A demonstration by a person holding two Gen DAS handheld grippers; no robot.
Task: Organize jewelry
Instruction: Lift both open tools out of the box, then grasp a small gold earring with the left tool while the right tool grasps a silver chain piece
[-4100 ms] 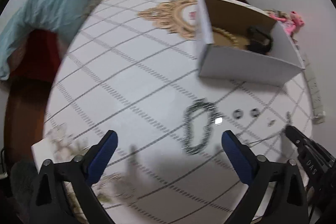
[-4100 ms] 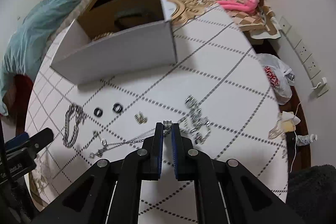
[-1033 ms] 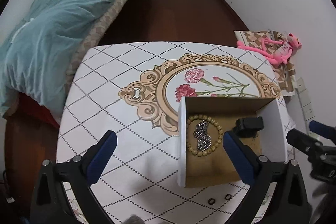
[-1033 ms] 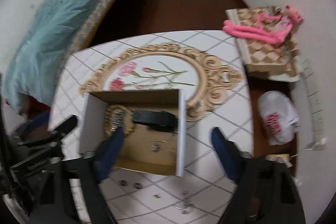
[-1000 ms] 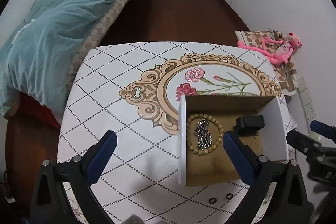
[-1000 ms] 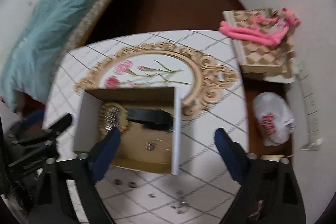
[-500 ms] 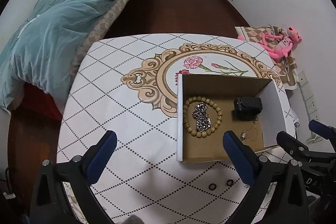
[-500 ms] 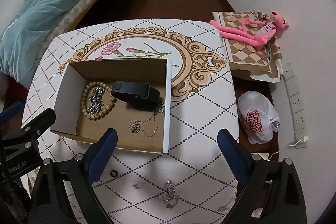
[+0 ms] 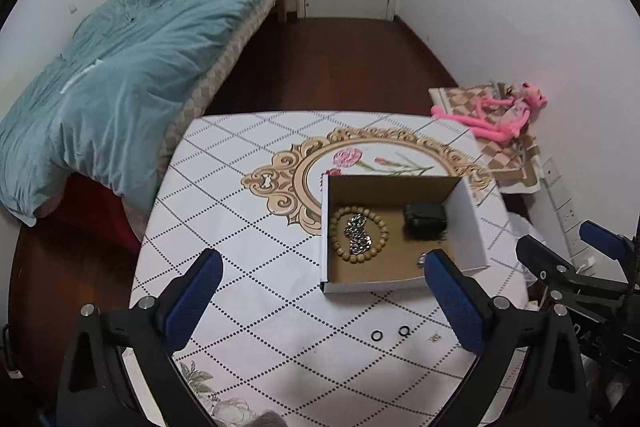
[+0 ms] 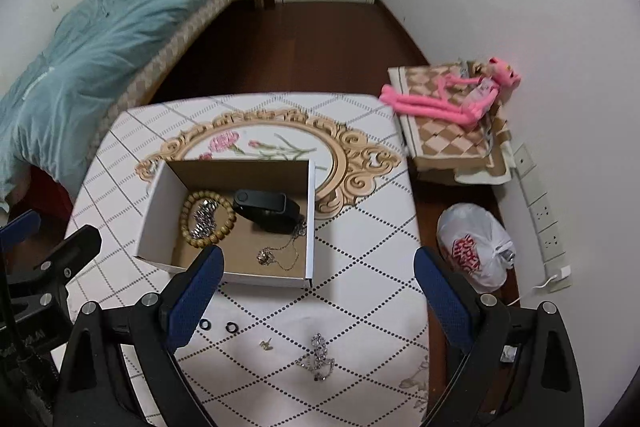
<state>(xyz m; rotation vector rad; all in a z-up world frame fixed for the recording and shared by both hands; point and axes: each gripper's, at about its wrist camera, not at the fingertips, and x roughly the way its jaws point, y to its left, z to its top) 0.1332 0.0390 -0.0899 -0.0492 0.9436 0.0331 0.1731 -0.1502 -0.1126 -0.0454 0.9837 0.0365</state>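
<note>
Several pieces lay in the box [image 10: 310, 227] ahead of both tongs: beads [image 10: 208, 219], chain [image 10: 204, 217], band [image 10: 266, 209], necklace [image 10: 280, 255]. Two rings [image 10: 218, 325] and a chain [image 10: 318, 355] lay on the counter [image 10: 360, 287] between the right tongs [image 10: 316, 295], jaws apart. Left tongs [image 9: 320, 301] were also spread, empty.

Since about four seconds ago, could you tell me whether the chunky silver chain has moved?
Yes. The chunky silver chain left the tabletop beside the two black rings and now lies inside the wooden bead bracelet in the cardboard box.
</note>
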